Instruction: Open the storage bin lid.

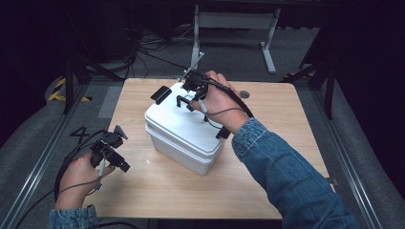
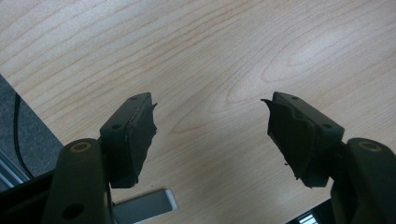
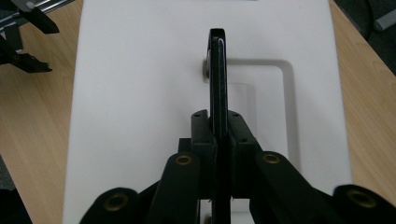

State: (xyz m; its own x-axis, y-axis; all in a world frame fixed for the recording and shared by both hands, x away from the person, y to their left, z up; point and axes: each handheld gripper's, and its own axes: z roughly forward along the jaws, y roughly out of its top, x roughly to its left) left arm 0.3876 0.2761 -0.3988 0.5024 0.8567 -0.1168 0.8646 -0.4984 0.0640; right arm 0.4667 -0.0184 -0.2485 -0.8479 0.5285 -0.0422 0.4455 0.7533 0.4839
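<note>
A white lidded box point(image 1: 184, 131) stands askew in the middle of the wooden table point(image 1: 157, 191). Its black carry handle point(image 1: 184, 101) stands upright above the lid. My right gripper point(image 1: 193, 95) reaches down onto it from above, with the hand over the box's far end. In the right gripper view the handle point(image 3: 217, 65) runs edge-on between the jaws of the right gripper point(image 3: 218, 119), which are shut on it over the white lid point(image 3: 140, 93). My left gripper point(image 1: 122, 164) hovers low over the table's left edge. Seen in its own view, the left gripper point(image 2: 210, 116) is open over bare wood.
Black latches sit on the box's far-left end point(image 1: 161, 94) and near-right end point(image 1: 222, 132). A small round hole point(image 1: 244, 94) marks the tabletop behind the box. Grey stand legs point(image 1: 234, 28) and cables lie on the floor beyond the table.
</note>
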